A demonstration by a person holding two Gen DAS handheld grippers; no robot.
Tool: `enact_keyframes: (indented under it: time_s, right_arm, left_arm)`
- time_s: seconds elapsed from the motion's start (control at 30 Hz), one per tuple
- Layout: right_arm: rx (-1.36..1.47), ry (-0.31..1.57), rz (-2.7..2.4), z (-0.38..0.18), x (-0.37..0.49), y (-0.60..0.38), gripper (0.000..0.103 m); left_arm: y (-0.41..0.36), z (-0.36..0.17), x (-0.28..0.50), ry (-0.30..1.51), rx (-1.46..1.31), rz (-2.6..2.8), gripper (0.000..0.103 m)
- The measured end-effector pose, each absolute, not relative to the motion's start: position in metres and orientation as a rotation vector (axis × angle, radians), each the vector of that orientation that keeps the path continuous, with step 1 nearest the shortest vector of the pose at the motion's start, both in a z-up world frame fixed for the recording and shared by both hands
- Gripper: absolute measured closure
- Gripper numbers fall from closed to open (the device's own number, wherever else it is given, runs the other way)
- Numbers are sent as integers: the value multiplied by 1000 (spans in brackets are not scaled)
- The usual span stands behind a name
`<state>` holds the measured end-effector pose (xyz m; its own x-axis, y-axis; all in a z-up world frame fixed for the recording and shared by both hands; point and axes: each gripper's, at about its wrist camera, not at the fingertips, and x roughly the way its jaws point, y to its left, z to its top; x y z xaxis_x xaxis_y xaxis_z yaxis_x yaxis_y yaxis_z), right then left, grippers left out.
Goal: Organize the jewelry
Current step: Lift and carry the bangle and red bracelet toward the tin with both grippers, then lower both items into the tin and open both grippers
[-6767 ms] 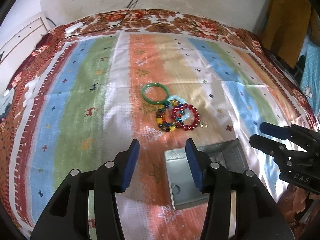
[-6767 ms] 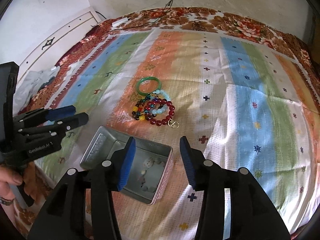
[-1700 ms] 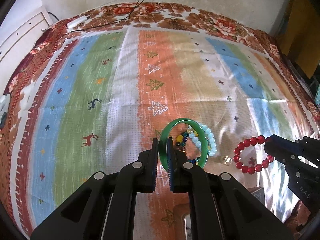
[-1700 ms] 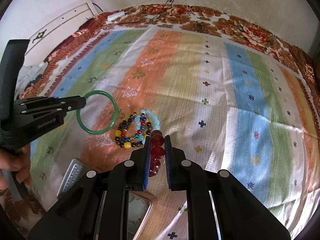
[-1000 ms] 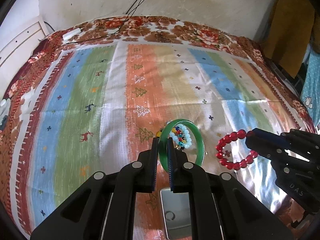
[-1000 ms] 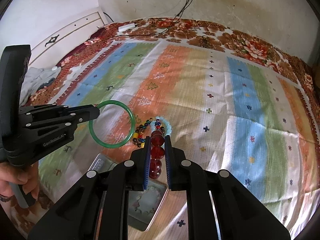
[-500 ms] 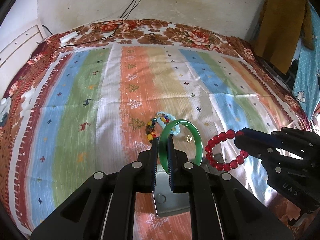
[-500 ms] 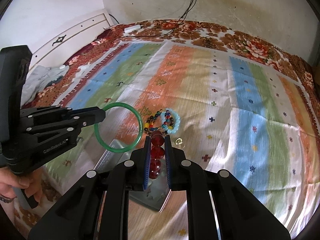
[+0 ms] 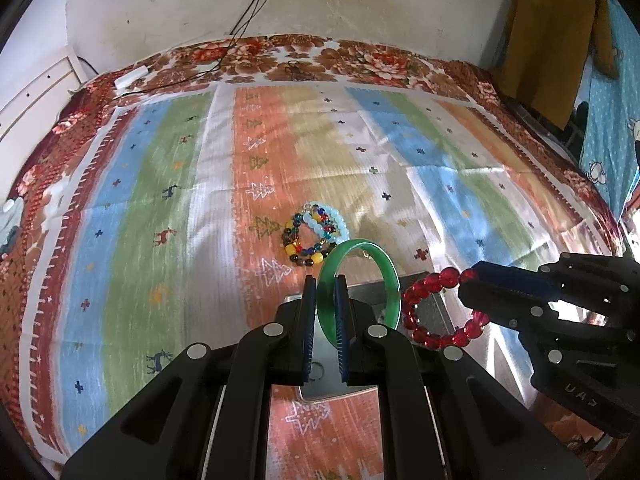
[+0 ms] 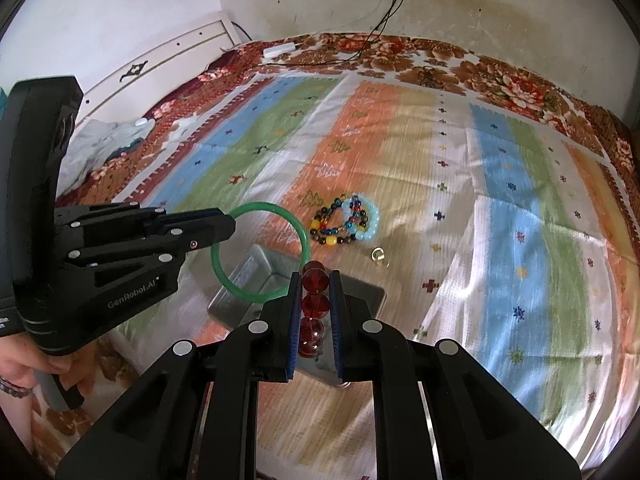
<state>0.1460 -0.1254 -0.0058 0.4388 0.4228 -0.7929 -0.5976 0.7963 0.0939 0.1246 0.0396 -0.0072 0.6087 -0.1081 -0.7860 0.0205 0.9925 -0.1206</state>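
Grippers poised above open metal tin (image 10: 362, 292): left gripper (image 9: 325, 300) clamps translucent green bangle (image 9: 390, 280), right gripper (image 10: 315, 312) pinches red glass-bead bracelet (image 10: 311, 304); next, likely lower and release inside

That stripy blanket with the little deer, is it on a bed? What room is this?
Probably a bedroom. The striped blanket covers what looks like a bed, with a white headboard beside it, a garment hanging by the wall, and charger cables trailing down.

left gripper (image 10: 224, 226) side, just behind the fingers: "GenRobot.AI" in white
right gripper (image 9: 466, 282) body: something like "DAS", upside down, can't really read it
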Motion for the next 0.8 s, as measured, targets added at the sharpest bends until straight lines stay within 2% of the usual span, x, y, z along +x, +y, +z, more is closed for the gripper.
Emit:
enact_keyframes:
  time_s: [0.5, 0.6, 0.63, 0.7, 0.8]
  right_arm:
    - [-186, 954, 659, -15, 150, -128, 89]
    - [-178, 952, 635, -14, 153, -132, 81]
    - [-181, 953, 623, -15, 155, -133, 76]
    - [-191, 950, 600, -16, 158, -136, 75]
    - [-191, 954, 590, -19, 161, -138, 66]
  left_arm:
    - [43, -12, 126, 936, -104, -75, 92]
    - [45, -11, 126, 924, -108, -59, 92]
    - [48, -11, 127, 923, -115, -51, 92]
    - [52, -12, 127, 926, -123, -39, 92]
    - [56, -14, 129, 932, -129, -29, 86]
